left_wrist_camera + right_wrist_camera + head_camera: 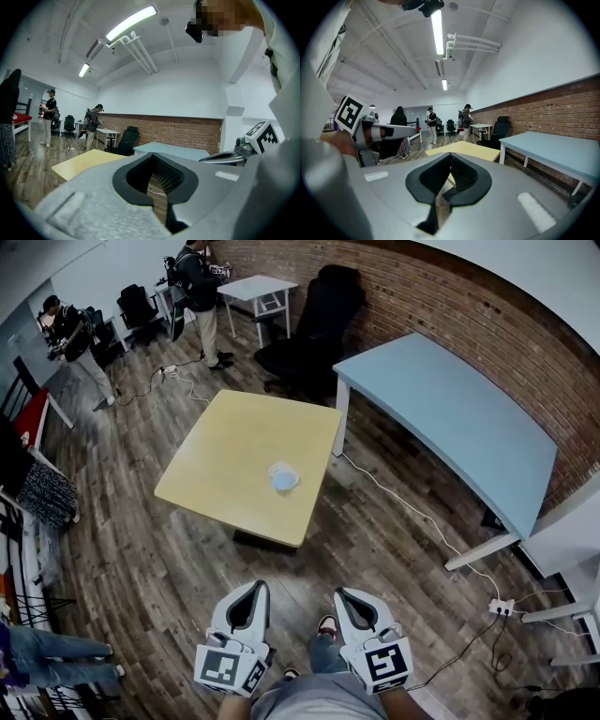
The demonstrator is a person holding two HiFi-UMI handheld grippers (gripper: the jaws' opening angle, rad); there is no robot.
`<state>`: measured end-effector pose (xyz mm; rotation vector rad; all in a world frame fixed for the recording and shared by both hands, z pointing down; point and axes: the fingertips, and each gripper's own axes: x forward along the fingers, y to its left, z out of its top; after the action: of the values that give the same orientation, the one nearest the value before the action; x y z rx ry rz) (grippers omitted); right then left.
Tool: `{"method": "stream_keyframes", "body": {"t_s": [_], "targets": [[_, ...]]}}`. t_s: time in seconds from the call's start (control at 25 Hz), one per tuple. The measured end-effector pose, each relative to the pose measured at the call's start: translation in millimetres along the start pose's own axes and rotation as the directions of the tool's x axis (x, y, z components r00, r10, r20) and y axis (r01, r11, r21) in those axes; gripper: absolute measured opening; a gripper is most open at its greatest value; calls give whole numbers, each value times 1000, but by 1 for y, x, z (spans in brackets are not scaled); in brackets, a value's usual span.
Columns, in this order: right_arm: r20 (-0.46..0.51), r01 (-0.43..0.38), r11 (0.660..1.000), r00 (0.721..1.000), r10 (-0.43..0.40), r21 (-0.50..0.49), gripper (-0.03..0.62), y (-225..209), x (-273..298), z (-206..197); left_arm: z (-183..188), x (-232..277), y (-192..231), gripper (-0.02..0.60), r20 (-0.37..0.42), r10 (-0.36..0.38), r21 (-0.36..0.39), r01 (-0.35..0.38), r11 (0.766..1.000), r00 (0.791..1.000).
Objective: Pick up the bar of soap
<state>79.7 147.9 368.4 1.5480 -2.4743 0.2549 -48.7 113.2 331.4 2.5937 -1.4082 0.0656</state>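
Observation:
The bar of soap [283,476], a pale blue-white lump, lies on the yellow square table [234,442] near its right front edge. Both grippers hang low by the person's body, well short of the table. My left gripper [254,586] is shut and holds nothing. My right gripper [344,594] is shut and empty too. In the left gripper view the shut jaws [154,183] point over the yellow table [84,161], and the right gripper [248,145] shows beside them. The right gripper view shows its shut jaws [447,180] and the yellow table [464,150]. Neither gripper view shows the soap.
A long blue-grey table [450,418] stands to the right along the brick wall. A black office chair [314,324] and a small white table [258,287] are beyond. Two people stand at the far left. A cable and power strip [502,606] lie on the wooden floor.

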Motion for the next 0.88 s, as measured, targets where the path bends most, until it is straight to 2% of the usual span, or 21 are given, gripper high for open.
{"method": "stream_keyframes", "body": {"t_s": [0.36, 0.64, 0.88], "targets": [[15, -22, 1000, 1000, 22, 17, 3, -57, 26, 6, 16, 50, -3, 4, 0, 36, 29, -36, 999, 999], [17, -49, 997, 999, 48, 65, 3, -72, 46, 8, 14, 70, 7, 4, -22, 65, 19, -64, 998, 998], [6, -43, 997, 999, 42, 64, 3, -88, 68, 9, 13, 99, 17, 5, -22, 51, 4, -51, 999, 998]]}}
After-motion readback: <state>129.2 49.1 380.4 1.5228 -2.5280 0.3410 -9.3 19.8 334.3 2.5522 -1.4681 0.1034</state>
